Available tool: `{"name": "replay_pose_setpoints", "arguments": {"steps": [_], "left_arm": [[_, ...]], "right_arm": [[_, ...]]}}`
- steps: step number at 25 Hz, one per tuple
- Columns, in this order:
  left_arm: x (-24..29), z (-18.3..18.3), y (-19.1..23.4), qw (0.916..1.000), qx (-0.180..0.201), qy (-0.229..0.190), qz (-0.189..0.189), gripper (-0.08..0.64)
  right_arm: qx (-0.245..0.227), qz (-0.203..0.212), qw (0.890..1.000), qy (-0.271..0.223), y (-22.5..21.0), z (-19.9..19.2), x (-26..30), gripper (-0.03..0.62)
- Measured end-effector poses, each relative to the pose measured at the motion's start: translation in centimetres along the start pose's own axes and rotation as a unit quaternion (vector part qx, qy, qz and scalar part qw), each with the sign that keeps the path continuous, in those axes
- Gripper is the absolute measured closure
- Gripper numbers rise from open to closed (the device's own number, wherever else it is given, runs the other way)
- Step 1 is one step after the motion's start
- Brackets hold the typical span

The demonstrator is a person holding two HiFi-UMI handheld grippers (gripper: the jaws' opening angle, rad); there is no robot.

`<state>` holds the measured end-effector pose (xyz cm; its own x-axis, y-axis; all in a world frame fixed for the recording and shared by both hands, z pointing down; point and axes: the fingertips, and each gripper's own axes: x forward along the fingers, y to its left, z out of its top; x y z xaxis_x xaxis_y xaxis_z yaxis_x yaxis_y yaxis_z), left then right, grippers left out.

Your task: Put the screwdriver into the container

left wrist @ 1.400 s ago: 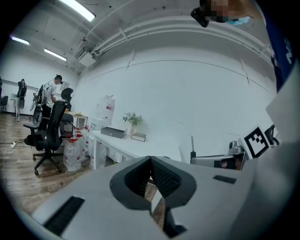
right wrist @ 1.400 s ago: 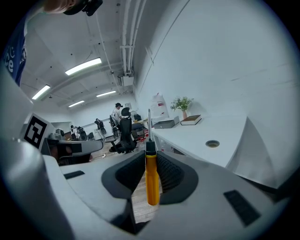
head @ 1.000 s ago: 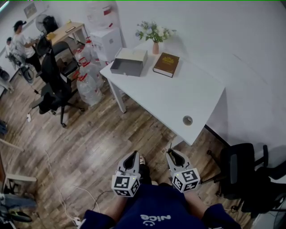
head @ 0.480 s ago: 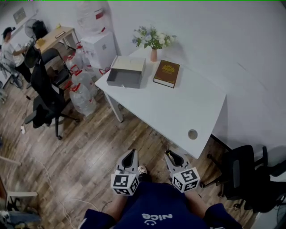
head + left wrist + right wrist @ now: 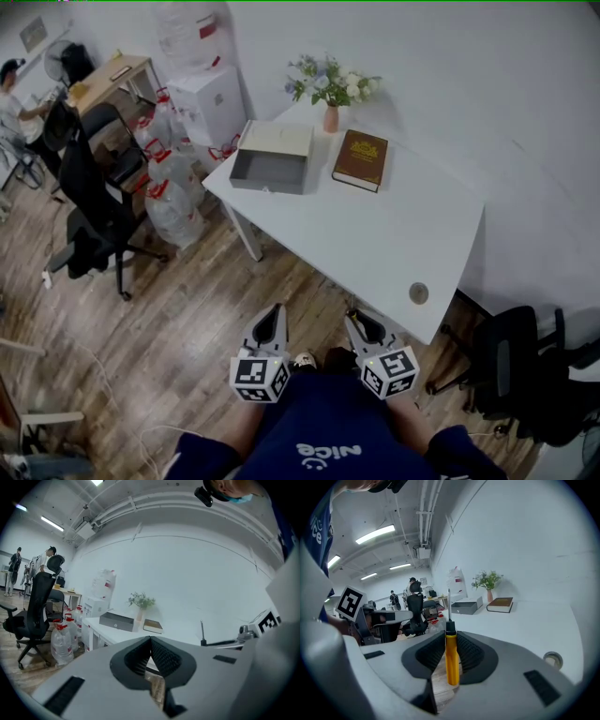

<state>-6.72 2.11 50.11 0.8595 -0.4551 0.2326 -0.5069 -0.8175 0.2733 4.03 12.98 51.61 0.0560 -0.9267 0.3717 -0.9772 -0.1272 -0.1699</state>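
A grey open box container (image 5: 272, 157) stands at the far left end of the white table (image 5: 375, 234); it also shows in both gripper views (image 5: 115, 620) (image 5: 466, 606). My right gripper (image 5: 450, 634) is shut on a screwdriver (image 5: 451, 658) with a yellow handle, its thin metal shaft pointing up and forward. In the head view this gripper (image 5: 359, 323) is held close to my body, short of the table's near edge. My left gripper (image 5: 270, 323) hangs beside it over the wooden floor, jaws together with nothing between them (image 5: 151, 639).
A brown book (image 5: 361, 159) and a vase of flowers (image 5: 331, 94) stand by the container. A round cable hole (image 5: 418, 293) sits near the table's front corner. Black office chairs (image 5: 511, 366) (image 5: 89, 202) and water bottles (image 5: 164, 192) flank the table. A person (image 5: 11, 94) sits far left.
The table has drifted lower and to the right in the head view as I step nearer. Both grippers stay close to my body, and the screwdriver remains held.
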Motion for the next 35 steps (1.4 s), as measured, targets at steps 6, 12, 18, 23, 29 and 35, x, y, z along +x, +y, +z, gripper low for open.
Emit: {"name": "replay_pose_setpoints", "arguments": {"steps": [6,12,18,23,29,35], "left_arm": [[0.6,0.2,2.2,0.9997,-0.004,0.006,0.022,0.543],[2.4,1.0,5.2,0.9984,-0.009,-0.002,0.056,0.543],[4.7,3.4,8.0,0.9963,-0.009,-0.014,0.084,0.543],[6.8,5.2,9.2,0.9951,-0.002,-0.027,0.095,0.543],[8.7,5.9,10.5,0.9933,-0.008,-0.032,0.111,0.543],[10.3,6.9,10.7,0.9924,-0.007,-0.038,0.117,0.543]], "right_arm": [[-0.004,0.017,1.000,-0.004,-0.5,1.6,3.4,0.499],[-0.011,0.039,0.999,-0.005,-1.7,3.3,8.0,0.499],[-0.036,0.060,0.998,-0.006,-2.2,6.4,12.4,0.499],[-0.083,0.073,0.994,-0.004,-2.9,8.6,14.5,0.499],[-0.084,0.080,0.993,-0.017,-4.4,11.8,16.9,0.499],[-0.088,0.087,0.992,-0.027,-5.3,14.6,19.3,0.499]]}}
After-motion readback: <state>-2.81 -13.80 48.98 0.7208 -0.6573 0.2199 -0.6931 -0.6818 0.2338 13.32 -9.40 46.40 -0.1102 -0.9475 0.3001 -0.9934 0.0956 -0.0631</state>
